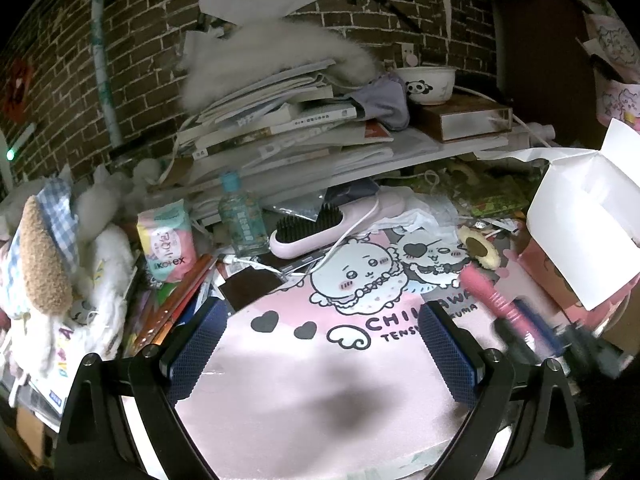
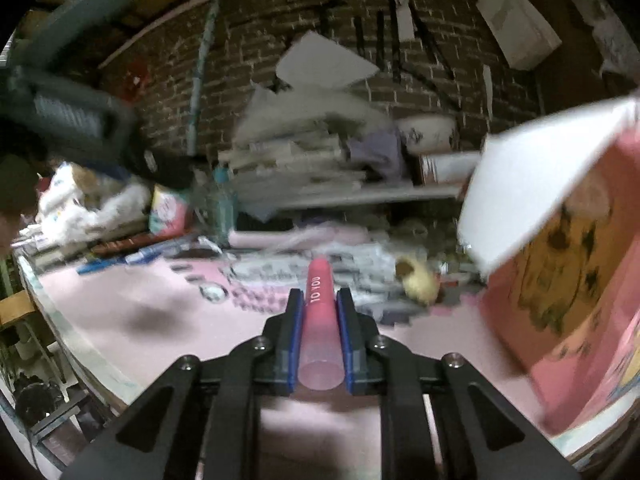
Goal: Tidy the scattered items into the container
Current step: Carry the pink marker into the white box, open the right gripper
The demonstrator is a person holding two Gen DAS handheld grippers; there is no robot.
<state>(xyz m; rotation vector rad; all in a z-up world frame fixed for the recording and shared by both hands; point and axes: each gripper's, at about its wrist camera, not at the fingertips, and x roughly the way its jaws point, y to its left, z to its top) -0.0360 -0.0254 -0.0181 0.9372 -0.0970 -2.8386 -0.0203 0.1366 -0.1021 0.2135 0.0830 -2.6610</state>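
- Pinching a pink tube (image 2: 320,320) lengthwise, the right gripper (image 2: 320,300) is held above the pink mat (image 2: 160,300); the pink box (image 2: 560,280), its white flap (image 2: 520,184) raised, stands to the right.
- Blur suggests fast motion: the smooth tube could slide forward out of the pads.
- The flap could be struck on approach.
- The left gripper (image 1: 324,352) is spread, empty, over the mat.

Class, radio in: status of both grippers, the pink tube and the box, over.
Left gripper open, empty. Right gripper shut on pink cylindrical plastic tube. Pink cardboard box at right, white flaps open. Yellow round clip lies beside box.
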